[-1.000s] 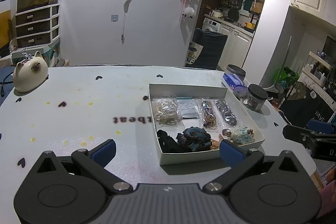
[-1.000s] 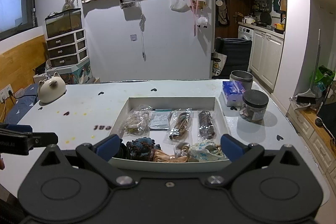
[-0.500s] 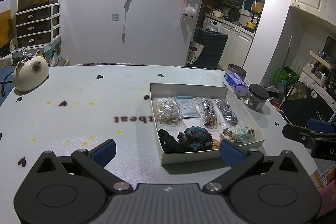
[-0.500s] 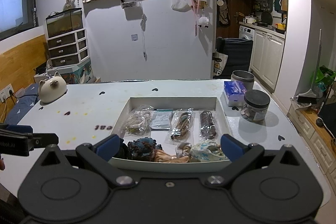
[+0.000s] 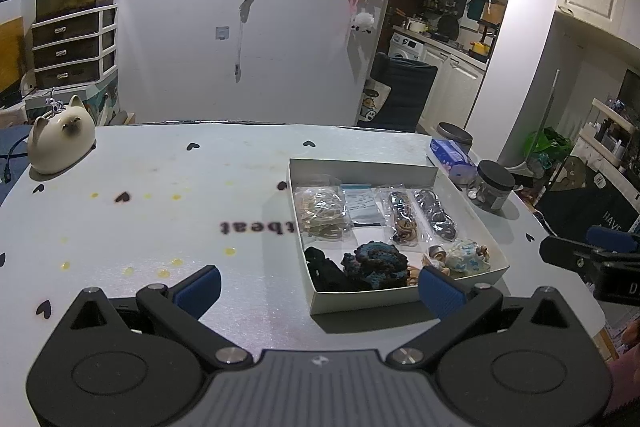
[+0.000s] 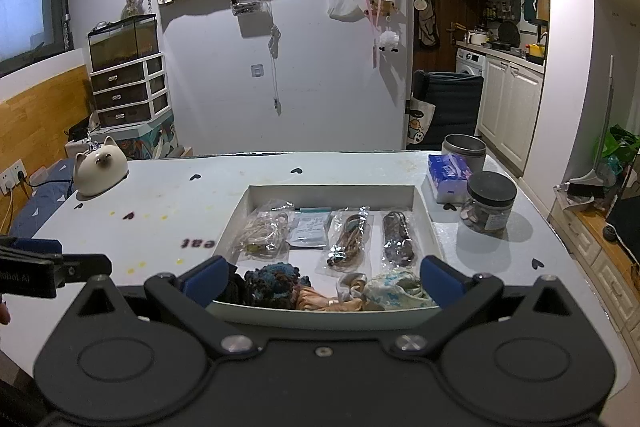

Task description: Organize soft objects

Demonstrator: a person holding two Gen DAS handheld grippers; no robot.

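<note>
A white shallow box (image 5: 362, 167) (image 6: 332, 193) lies on the table. Its back row holds several clear bags of hair ties (image 5: 322, 213) (image 6: 394, 235). Its front row holds a black scrunchie (image 5: 324, 269), a blue-brown knitted scrunchie (image 5: 376, 261) (image 6: 274, 281), a tan one (image 6: 316, 303) and a pale blue patterned one (image 5: 466, 257) (image 6: 394, 291). My left gripper (image 5: 318, 289) hangs open over the table, just left of the box's near corner. My right gripper (image 6: 324, 277) stays open above the box's near edge, holding nothing.
A cat-shaped ceramic figure (image 5: 60, 143) (image 6: 100, 167) sits far left. Right of the box stand a dark-lidded jar (image 5: 494, 187) (image 6: 490, 203), a tissue pack (image 6: 448, 173) and a metal tin (image 6: 464, 147). The table edge runs close on the right.
Both views have shifted only slightly; the box and its contents lie as before, and both grippers remain open.
</note>
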